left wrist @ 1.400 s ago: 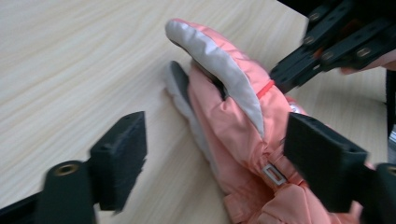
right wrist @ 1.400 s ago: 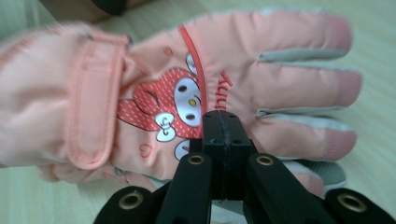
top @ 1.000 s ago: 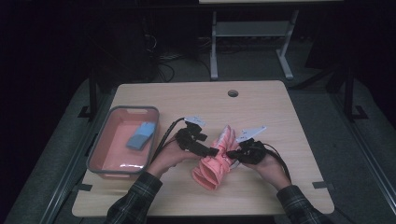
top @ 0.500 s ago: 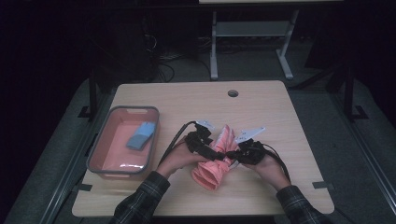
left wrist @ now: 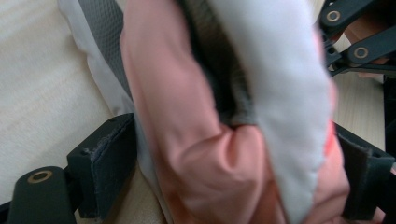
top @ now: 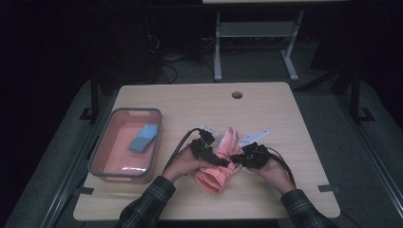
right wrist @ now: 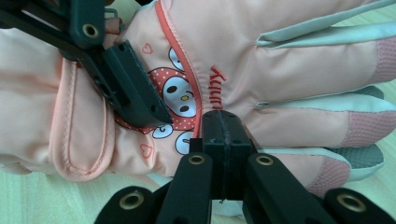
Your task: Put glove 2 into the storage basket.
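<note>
A pink glove lies on the wooden table near its front edge, between the person's two hands, its fingers pointing away from the person and its cuff toward them.

The left gripper comes in from the left side. In the left gripper view its two black jaws stand wide apart with the padded pink and pale grey body of the glove bulging between them; the pads sit against the fabric on both sides, so the jaws hold the glove across its width.

The right gripper meets the glove from the right. In the right gripper view its jaws are pressed together, pad against pad, at the glove's edge below a cartoon print; whether a fold of fabric is pinched between them cannot be told. The left gripper's jaw lies across the glove's back there.

A grey-rimmed tray with a blue sponge sits well apart at the left.
</note>
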{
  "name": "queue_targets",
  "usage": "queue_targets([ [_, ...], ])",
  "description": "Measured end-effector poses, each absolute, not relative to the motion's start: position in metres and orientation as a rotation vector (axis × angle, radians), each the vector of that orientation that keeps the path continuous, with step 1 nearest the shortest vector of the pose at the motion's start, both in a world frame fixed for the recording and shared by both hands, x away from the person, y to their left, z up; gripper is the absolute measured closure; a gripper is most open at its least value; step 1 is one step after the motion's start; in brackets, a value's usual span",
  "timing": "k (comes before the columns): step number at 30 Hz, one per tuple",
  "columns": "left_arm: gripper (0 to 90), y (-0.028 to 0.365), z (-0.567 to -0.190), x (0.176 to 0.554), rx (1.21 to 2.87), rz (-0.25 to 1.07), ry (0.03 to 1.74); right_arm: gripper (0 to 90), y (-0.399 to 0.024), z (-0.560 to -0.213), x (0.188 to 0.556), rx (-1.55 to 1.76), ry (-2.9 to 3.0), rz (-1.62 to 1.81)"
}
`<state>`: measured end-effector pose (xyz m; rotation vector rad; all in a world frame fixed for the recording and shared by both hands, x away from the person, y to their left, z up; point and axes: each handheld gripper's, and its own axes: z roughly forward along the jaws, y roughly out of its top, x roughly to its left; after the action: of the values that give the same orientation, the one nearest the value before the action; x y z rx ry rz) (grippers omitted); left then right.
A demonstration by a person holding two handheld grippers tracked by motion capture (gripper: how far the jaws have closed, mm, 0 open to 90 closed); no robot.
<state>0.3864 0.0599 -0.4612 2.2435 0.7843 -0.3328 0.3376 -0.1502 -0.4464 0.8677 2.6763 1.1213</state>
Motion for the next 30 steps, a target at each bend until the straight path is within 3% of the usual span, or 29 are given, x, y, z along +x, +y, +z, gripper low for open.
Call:
queue_targets([
  [10, 13.7, 0.061, -0.463, 0.388, 2.215, -0.386, 0.78, 90.0, -0.15, -0.447, 0.337, 0.855, 2.675, 1.118],
  [19, 32.0, 0.06, -0.461, 0.385, 2.27, -0.338, 0.75, 90.0, -0.151, -0.447, 0.338, 0.861, 2.682, 1.141],
  [30, 56.1, 0.056, -0.453, 0.383, 2.313, -0.361, 0.702, 45.2, -0.204, -0.435, 0.332, 0.996, 2.486, 1.228],
])
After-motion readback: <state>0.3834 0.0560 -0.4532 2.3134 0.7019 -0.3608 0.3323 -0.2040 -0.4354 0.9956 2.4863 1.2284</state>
